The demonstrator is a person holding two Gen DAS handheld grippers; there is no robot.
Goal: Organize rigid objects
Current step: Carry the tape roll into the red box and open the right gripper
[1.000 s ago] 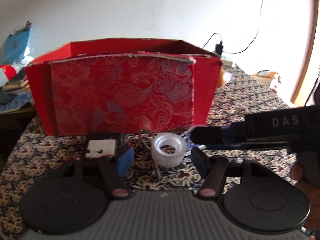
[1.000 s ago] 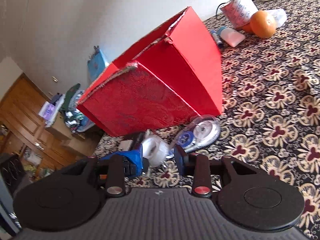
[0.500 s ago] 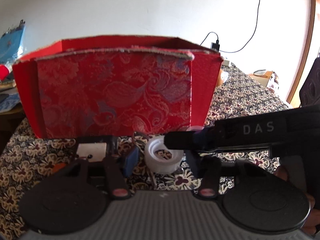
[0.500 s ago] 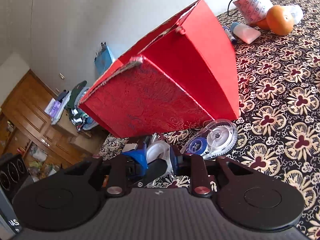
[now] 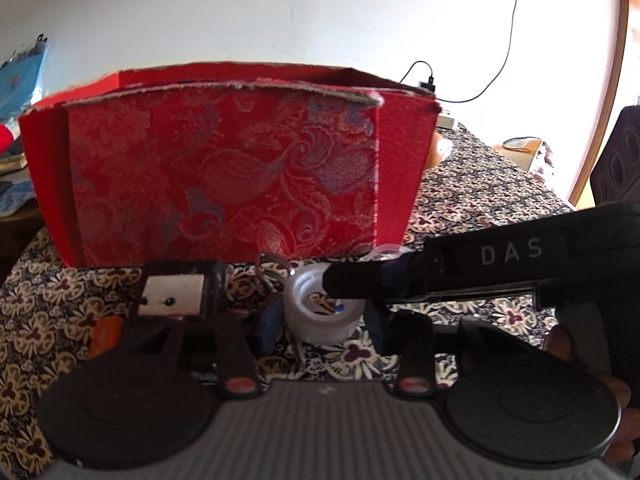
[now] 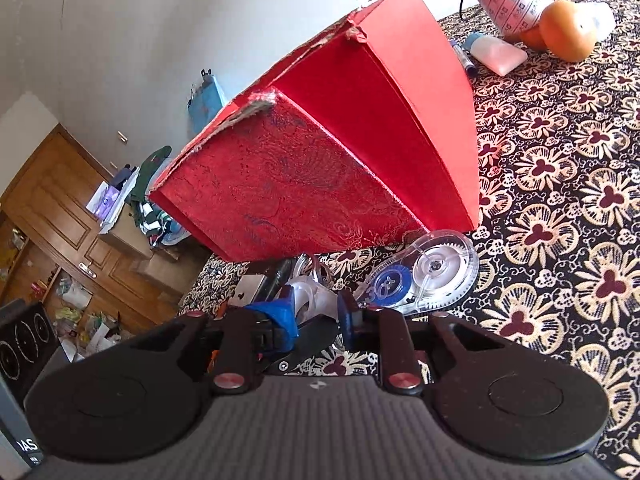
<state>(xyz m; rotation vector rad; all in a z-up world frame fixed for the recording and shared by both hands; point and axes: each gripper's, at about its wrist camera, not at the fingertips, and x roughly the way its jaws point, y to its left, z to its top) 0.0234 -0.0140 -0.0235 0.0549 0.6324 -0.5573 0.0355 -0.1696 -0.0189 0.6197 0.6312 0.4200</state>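
My left gripper [image 5: 320, 320] is closing around the clear tape roll [image 5: 322, 312], which sits on the patterned surface [image 6: 560, 208] just before the red box [image 5: 224, 168]. My right gripper [image 6: 316, 312] is closing on the roll's wall, steadying it for lifting.

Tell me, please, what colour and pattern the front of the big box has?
The box front is red brocade with a silvery-blue floral paisley pattern; the left wrist view shows it best.

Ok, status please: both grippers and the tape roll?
Left hand-held gripper closing around clear plastic tape roll. Right hand-held gripper closing on its wall. Red box close behind.
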